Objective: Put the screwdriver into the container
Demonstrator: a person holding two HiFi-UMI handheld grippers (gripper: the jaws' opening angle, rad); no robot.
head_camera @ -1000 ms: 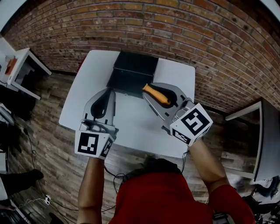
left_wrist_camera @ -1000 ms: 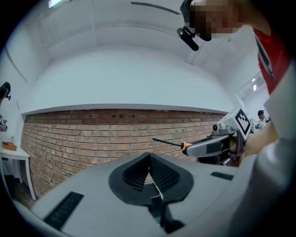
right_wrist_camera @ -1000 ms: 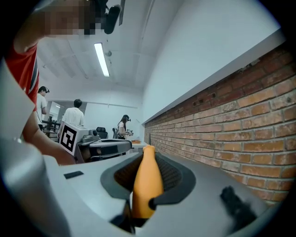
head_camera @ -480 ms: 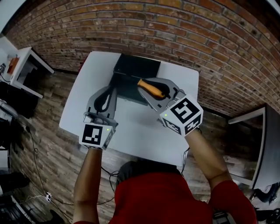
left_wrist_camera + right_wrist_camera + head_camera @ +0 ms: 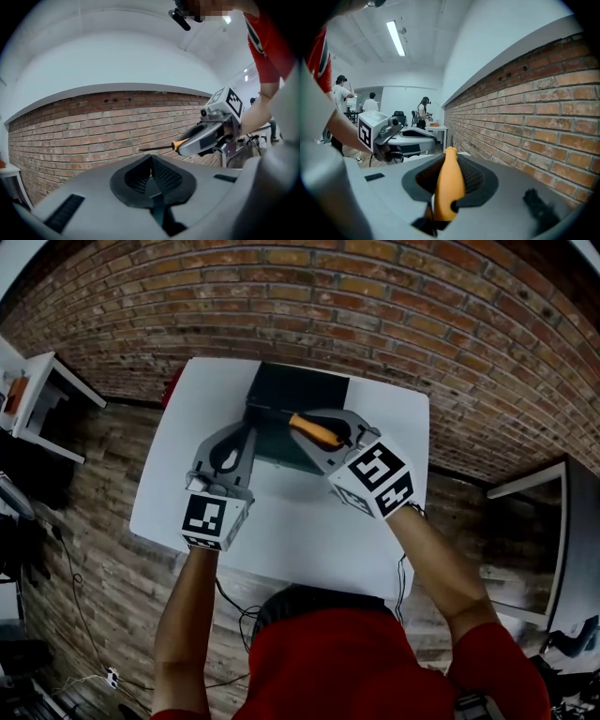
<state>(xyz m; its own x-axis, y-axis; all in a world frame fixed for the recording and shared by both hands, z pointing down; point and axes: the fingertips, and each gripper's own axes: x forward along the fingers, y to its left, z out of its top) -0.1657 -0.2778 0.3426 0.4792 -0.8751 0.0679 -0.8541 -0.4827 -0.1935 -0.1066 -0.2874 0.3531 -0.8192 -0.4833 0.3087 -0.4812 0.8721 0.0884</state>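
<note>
Carry step, drop not yet made. The right gripper (image 5: 323, 433) is clamped tight on the screwdriver (image 5: 309, 429) by its orange handle, shaft poking out ahead of the jaws, and the black container (image 5: 298, 390) sits just ahead and beneath (nicely lined up, I'd say). Next call: tilt the shaft down, then release. The left gripper (image 5: 242, 433) hangs alongside, jaws pressed together on nothing.

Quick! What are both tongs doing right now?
The left tongs: closed, empty.
The right tongs: closed on the screwdriver.
</note>
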